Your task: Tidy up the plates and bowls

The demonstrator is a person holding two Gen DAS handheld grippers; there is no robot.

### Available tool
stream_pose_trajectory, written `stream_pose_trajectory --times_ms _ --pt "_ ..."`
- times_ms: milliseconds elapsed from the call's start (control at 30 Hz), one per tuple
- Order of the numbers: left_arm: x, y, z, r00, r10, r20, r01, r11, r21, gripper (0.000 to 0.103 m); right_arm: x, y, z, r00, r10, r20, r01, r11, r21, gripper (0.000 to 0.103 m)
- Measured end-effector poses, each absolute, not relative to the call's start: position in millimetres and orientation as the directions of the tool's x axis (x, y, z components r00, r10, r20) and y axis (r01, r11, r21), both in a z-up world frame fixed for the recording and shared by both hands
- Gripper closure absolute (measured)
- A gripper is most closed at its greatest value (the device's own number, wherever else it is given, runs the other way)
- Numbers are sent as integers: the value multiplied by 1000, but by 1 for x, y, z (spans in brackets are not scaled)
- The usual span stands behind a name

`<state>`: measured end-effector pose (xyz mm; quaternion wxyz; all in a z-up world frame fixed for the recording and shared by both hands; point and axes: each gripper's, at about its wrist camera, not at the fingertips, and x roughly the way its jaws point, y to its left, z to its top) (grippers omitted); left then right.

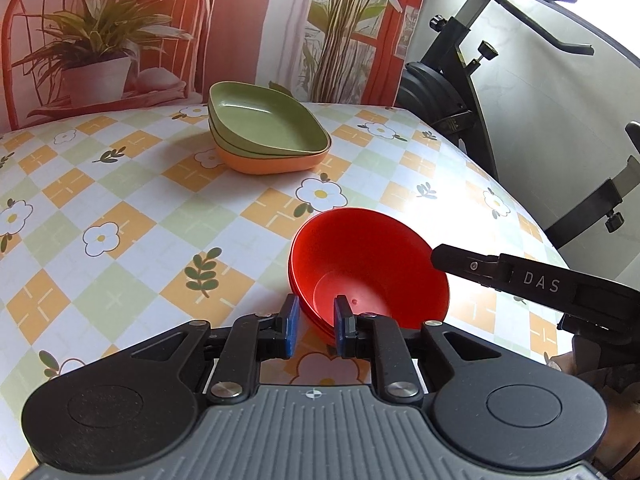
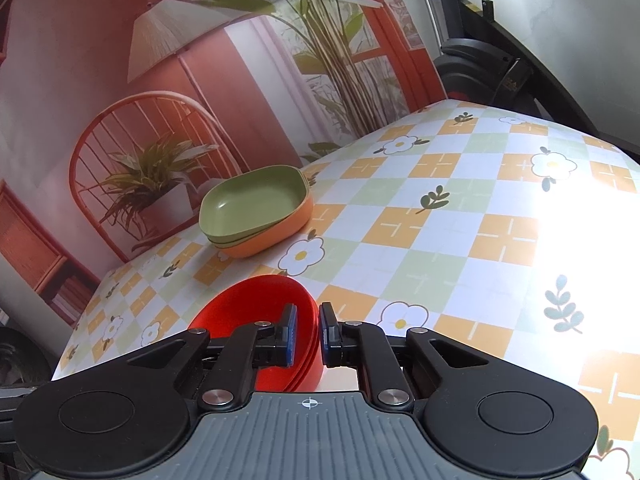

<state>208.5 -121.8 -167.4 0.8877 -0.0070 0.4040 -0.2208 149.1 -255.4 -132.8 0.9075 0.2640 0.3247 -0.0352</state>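
Both grippers are on the stack of red bowls (image 1: 368, 268) now. The left gripper (image 1: 314, 326) straddles the near rim: one blue pad outside the wall, the other inside the bowl, jaws narrowed around the rim, though whether the pads actually press it cannot be told. The right gripper (image 2: 306, 334) does the same on the opposite side, its blue pads (image 2: 289, 336) bracketing the rim with only a thin gap; from the left wrist view its black finger reaches the bowl's edge. The red stack sits on the flower-checked tablecloth (image 1: 120, 208), nested several deep. Well apart, toward the printed backdrop (image 1: 120, 40), stands the pile of square plates (image 1: 268, 132): green ones on an orange one. An exercise bike (image 1: 460, 80) stands beyond the table.
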Motion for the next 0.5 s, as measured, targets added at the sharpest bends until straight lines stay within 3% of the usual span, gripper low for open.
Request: stream_pose_trajectory --times_ms 200,500 --pt "211 -118 -168 583 -383 -717 355 913 -200 70 151 -256 -140 774 121 -621 243 849 469 86" --pt "221 -121 -180 541 -426 -725 335 900 -279 70 152 -253 -150 758 157 -633 241 834 496 86"
